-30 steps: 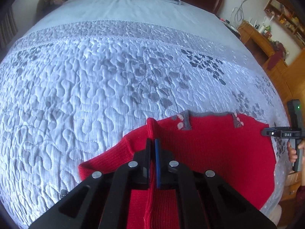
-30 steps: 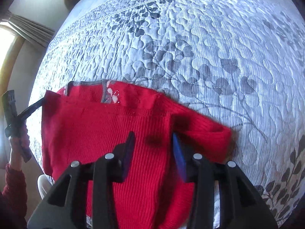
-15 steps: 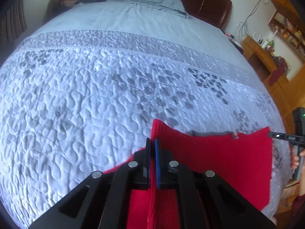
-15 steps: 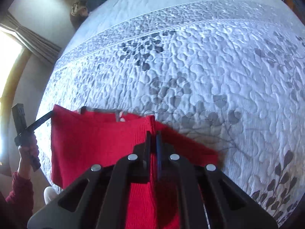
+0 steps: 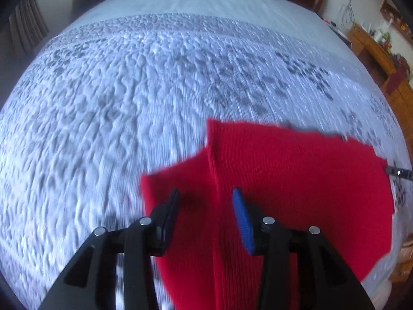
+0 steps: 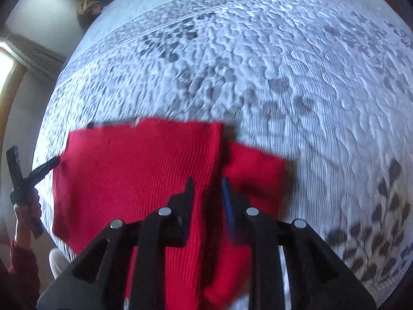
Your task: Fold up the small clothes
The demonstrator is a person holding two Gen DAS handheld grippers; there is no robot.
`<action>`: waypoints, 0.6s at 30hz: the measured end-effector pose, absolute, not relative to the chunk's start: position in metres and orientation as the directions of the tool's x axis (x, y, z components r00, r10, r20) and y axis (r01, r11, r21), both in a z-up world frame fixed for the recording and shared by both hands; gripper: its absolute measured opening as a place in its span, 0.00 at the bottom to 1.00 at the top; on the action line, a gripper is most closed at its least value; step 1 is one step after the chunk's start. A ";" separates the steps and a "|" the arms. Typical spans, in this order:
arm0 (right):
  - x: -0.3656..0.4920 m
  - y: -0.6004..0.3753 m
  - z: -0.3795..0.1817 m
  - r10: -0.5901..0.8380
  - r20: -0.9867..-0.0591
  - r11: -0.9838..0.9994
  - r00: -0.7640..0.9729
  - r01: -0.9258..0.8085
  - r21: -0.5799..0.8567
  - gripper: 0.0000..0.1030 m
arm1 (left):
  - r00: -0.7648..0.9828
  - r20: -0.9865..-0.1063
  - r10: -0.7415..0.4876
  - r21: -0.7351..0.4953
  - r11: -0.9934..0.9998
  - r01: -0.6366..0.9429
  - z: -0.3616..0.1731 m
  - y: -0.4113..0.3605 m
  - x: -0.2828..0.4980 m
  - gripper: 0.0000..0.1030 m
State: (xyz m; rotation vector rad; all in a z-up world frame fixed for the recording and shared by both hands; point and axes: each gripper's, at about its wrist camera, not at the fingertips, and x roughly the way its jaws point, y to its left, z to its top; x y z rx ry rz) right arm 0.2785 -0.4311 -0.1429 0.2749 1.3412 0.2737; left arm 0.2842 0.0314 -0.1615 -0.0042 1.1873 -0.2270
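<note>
Red knit sweater [image 5: 296,180] flat on quilted bedspread [image 5: 129,90]. Left gripper [image 5: 205,201] and right gripper [image 6: 207,188]: jaws opening, fold ridge between pads, unpinched.

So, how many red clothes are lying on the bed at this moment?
1. A single red knit garment lies near the edge of the quilted bed, partly folded, under both grippers. Its near end runs out of the pictures, so anything there stays hidden.

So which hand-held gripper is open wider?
Left hand-held gripper: jaws opening, gap clearly wider than on the right hand-held gripper, also opening. Red sweater lies between both, ungripped.
</note>
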 end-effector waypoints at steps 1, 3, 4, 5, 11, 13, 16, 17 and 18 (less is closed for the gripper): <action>0.262 -0.430 -0.138 0.365 -0.909 0.931 0.200 -0.056 0.362 0.22 | 0.337 -0.924 -0.180 -0.125 0.976 0.178 -0.160 0.033 0.268 0.47; 0.231 -0.427 -0.134 0.397 -0.900 0.918 0.180 -0.084 0.388 0.23 | 0.304 -0.933 -0.195 -0.142 0.972 0.189 -0.159 0.035 0.239 0.49; 0.213 -0.424 -0.134 0.408 -0.898 0.913 0.162 -0.096 0.398 0.23 | 0.285 -0.936 -0.206 -0.151 0.968 0.202 -0.161 0.035 0.222 0.49; 0.202 -0.422 -0.134 0.411 -0.899 0.911 0.149 -0.102 0.400 0.27 | 0.274 -0.939 -0.206 -0.151 0.966 0.210 -0.162 0.035 0.210 0.49; 0.140 -0.410 -0.143 0.412 -0.903 0.910 0.117 -0.097 0.403 0.30 | 0.263 -0.938 -0.225 -0.174 0.964 0.202 -0.166 0.036 0.150 0.54; 0.133 -0.407 -0.143 0.440 -0.890 0.897 0.122 -0.097 0.430 0.29 | 0.254 -0.937 -0.241 -0.199 0.963 0.180 -0.170 0.038 0.140 0.52; 0.128 -0.400 -0.141 0.470 -0.876 0.881 0.112 -0.110 0.459 0.06 | 0.253 -0.933 -0.257 -0.220 0.961 0.166 -0.174 0.039 0.135 0.35; 0.129 -0.400 -0.142 0.467 -0.878 0.883 0.108 -0.109 0.456 0.00 | 0.250 -0.931 -0.267 -0.232 0.959 0.161 -0.174 0.040 0.136 0.27; 0.129 -0.399 -0.142 0.459 -0.882 0.888 0.109 -0.101 0.450 0.00 | 0.244 -0.929 -0.279 -0.248 0.957 0.150 -0.175 0.042 0.137 0.25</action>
